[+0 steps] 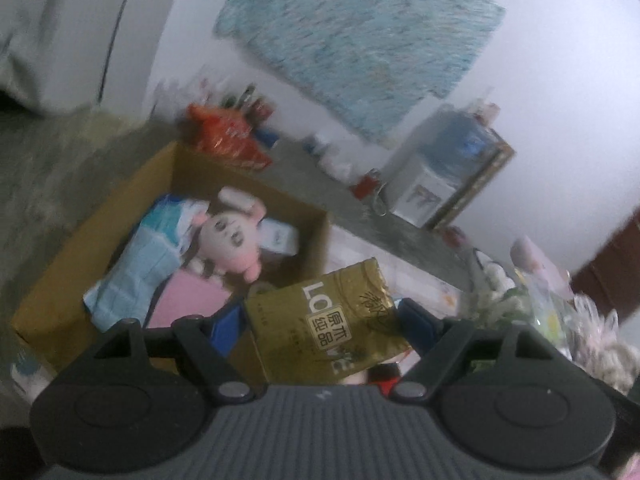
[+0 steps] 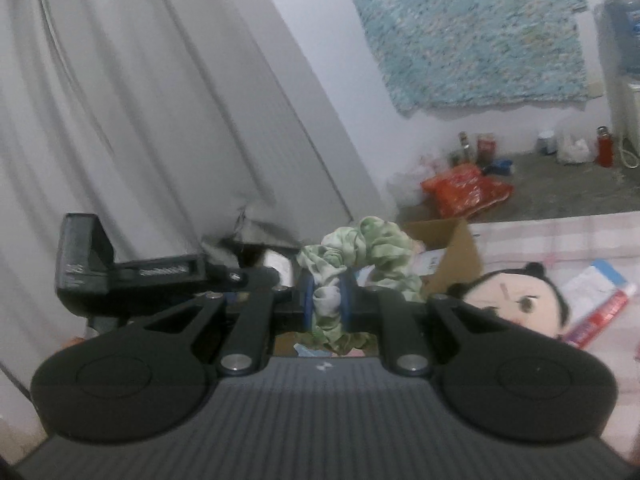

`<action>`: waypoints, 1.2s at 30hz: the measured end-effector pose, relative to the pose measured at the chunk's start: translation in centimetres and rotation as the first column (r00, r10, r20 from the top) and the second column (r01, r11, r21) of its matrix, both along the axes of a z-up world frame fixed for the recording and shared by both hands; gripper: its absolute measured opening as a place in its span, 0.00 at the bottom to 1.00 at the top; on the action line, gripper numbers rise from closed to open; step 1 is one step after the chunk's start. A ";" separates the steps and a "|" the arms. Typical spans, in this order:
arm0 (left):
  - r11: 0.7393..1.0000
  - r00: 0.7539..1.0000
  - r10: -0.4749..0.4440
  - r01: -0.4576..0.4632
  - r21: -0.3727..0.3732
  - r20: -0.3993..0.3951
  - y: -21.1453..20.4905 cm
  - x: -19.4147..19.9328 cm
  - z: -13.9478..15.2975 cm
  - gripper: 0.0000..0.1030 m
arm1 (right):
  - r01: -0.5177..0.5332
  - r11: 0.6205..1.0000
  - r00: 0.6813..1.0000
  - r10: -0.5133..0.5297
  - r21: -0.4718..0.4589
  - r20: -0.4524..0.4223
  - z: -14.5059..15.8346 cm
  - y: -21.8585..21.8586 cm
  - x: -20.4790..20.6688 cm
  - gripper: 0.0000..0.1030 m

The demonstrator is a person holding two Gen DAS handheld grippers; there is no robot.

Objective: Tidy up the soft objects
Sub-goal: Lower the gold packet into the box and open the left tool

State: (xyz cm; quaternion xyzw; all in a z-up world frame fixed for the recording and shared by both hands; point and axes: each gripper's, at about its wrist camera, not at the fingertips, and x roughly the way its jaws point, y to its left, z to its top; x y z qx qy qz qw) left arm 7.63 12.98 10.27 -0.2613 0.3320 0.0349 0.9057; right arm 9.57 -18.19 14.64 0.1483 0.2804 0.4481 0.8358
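In the middle of the frame, the left tool (image 1: 322, 322) squeezes a shiny, crinkly gold pack (image 1: 326, 320), tilted, by the brown cardboard box (image 1: 92, 240). The right tool (image 2: 326, 300) pinches a soft, ruffled green scrunchie (image 2: 356, 256).

Right claw (image 2: 327, 298): blue pads pinched tight on a pale green scrunchie (image 2: 360, 252). Cardboard box (image 2: 456, 252) at one o'clock just behind it. Black-haired plush doll (image 2: 516, 300) at three o'clock, toothpaste box (image 2: 596, 308) beyond. Orange bag (image 2: 464, 190) on grey floor at two o'clock. Grey curtain (image 2: 160, 120) at ten o'clock.
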 end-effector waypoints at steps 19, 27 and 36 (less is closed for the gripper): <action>0.795 0.806 0.166 -0.450 -0.407 -0.567 6.7 12.7 -20.6 0.80 | -0.003 1.000 0.995 0.001 -0.020 -0.097 -4.1 5.4 7.2 0.12; 0.719 0.767 0.301 -0.573 -0.394 -0.566 6.5 12.4 -22.3 0.86 | 0.021 1.000 0.993 -0.023 -0.013 -0.117 -5.4 3.1 7.7 0.13; 0.720 0.769 0.294 -0.569 -0.397 -0.567 6.1 10.9 -21.3 0.87 | 0.033 0.999 0.995 -0.036 -0.030 -0.098 -4.4 2.6 6.7 0.14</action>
